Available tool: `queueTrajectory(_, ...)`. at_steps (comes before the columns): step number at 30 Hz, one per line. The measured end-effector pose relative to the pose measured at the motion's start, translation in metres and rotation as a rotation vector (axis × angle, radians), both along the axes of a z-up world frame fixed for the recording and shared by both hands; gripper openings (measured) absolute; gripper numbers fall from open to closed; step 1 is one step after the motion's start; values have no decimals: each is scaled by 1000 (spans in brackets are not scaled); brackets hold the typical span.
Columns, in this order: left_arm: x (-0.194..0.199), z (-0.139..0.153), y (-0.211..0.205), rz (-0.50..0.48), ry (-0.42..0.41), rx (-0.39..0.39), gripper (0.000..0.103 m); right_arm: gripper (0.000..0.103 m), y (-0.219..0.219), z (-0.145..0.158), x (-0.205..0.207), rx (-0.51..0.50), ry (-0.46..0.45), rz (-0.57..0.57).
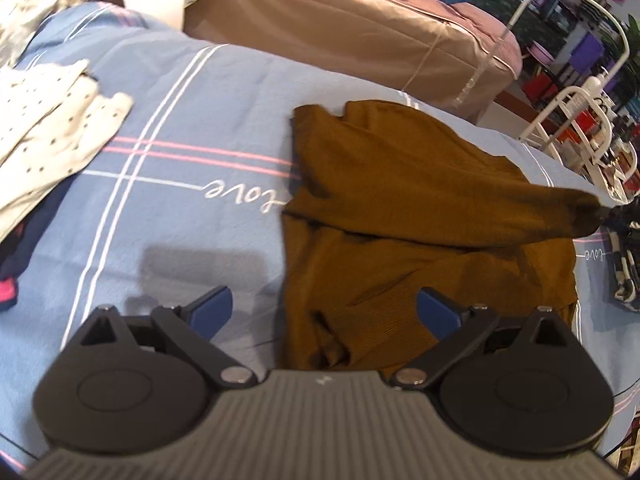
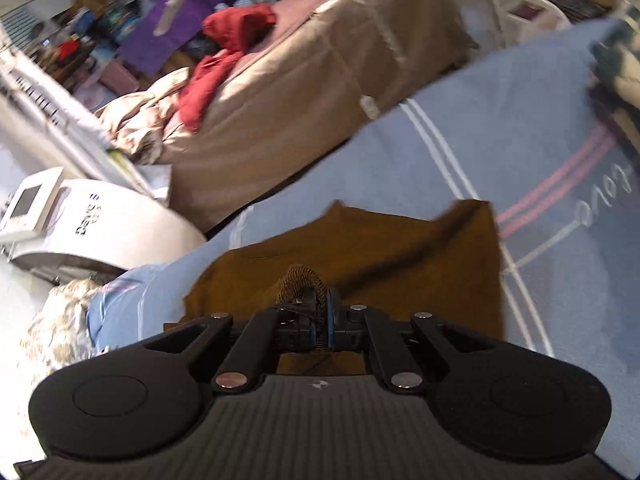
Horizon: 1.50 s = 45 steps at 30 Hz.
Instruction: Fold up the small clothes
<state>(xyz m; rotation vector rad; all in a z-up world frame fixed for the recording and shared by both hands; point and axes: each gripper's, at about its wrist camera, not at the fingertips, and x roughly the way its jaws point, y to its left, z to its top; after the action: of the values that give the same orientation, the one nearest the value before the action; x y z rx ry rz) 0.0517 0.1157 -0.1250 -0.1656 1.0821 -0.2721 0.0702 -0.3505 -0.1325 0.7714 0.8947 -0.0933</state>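
Note:
A brown knit garment point(image 1: 404, 216) lies partly folded on a blue striped bedsheet point(image 1: 192, 120). My left gripper point(image 1: 324, 312) is open and empty, low over the garment's near left edge, with its right finger above the ribbed hem. My right gripper point(image 2: 320, 312) is shut on a pinched fold of the brown garment point(image 2: 360, 256) and holds that edge lifted. In the left wrist view the right gripper point(image 1: 616, 216) shows at the far right, pulling a sleeve end sideways.
A white dotted garment point(image 1: 48, 128) and dark clothes point(image 1: 16, 256) lie at the left of the sheet. A brown covered bed point(image 1: 360, 28) with red cloth point(image 2: 228, 52) stands behind. A white metal rack point(image 1: 580, 128) is at the right, a white machine point(image 2: 80, 224) beside the bed.

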Motion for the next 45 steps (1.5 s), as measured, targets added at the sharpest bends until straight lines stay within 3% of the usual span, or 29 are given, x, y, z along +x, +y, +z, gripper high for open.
queueTrajectory(5,2,2,-24,-59,-10,44,103,8,-12,-20,-9,-22,71,-22)
queueTrajectory(10,-2,-3,-31,-84,14,58,103,8,-25,-33,-15,7,116,-63)
queueTrajectory(17,-3,-8,-40,-119,19,107,103,9,-31,-48,-20,-38,162,-54)
queueTrajectory(18,-3,-9,-42,-126,22,114,103,11,-31,-50,-22,-57,171,-45)
queueTrajectory(19,-3,-10,-44,-131,23,118,103,22,-31,-52,-24,-79,183,-37)
queueTrajectory(22,-5,-8,-46,-136,17,130,103,39,-29,-52,-24,-164,217,-43)
queueTrajectory(23,-6,-8,-47,-136,13,135,103,49,-29,-49,-27,-193,225,-54)
queueTrajectory(25,-9,-7,-45,-134,11,143,103,54,-27,-40,-35,-262,218,-69)
queueTrajectory(27,-10,-8,-43,-125,16,148,103,60,-18,-26,-43,-338,165,-49)
queueTrajectory(30,-12,-10,-40,-111,25,154,103,67,6,-9,-50,-414,20,69)
queueTrajectory(33,-13,-11,-38,-97,33,163,103,70,28,-11,-46,-467,-58,196)
queueTrajectory(36,-16,-12,-36,-94,38,161,103,65,32,-35,-32,-499,0,223)
queueTrajectory(38,-19,-14,-32,-86,48,170,103,64,25,-57,-21,-520,94,211)
queueTrajectory(40,-24,-17,-26,-66,58,174,103,65,17,-72,-18,-493,148,178)
queueTrajectory(45,-35,-18,1,-1,52,144,103,68,7,-47,-38,-449,85,138)
